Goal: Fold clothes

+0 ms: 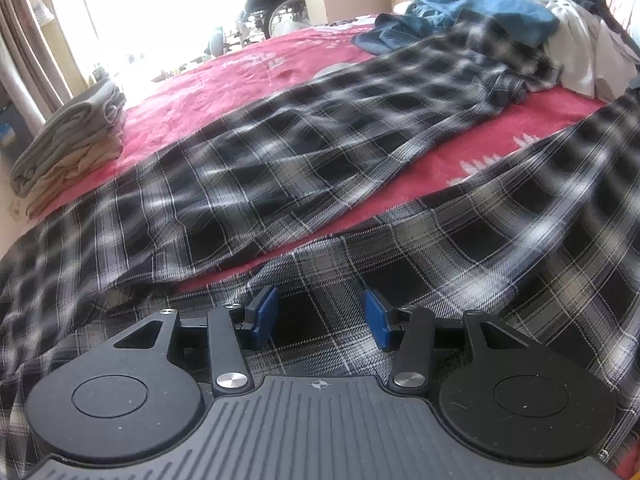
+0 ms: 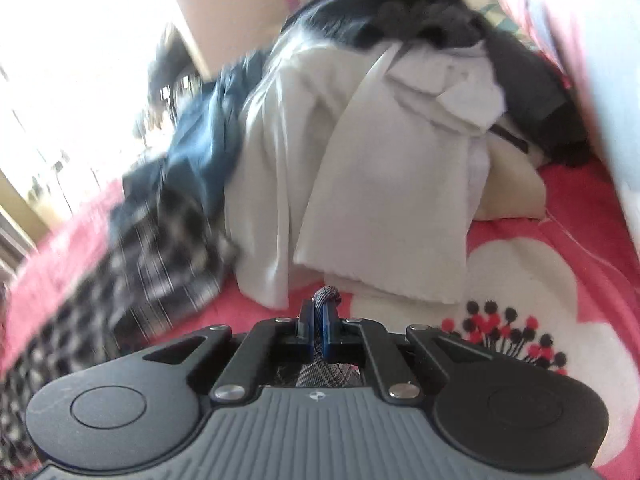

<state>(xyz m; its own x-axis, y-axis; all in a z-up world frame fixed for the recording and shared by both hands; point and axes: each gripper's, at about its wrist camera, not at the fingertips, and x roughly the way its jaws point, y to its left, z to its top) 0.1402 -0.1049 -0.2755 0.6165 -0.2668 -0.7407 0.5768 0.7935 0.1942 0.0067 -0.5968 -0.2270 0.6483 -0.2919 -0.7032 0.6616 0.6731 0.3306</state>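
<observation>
Right wrist: right gripper (image 2: 319, 322) clamps a thin bunch of plaid trousers (image 1: 280, 152) spread on the bed (image 1: 224, 80), left gripper (image 1: 320, 316) fingers apart over cloth, so a tug could slip it.

- The plaid garment (image 1: 280, 160) runs off the left wrist view's lower and right edges, its far end smeared by blur.
- Beside the white cloth (image 2: 360, 180), the plaid and blue clothes (image 2: 192, 152) are blurred.
- Glare whites out the window area (image 1: 160, 8) beyond the bed (image 1: 240, 76).
</observation>
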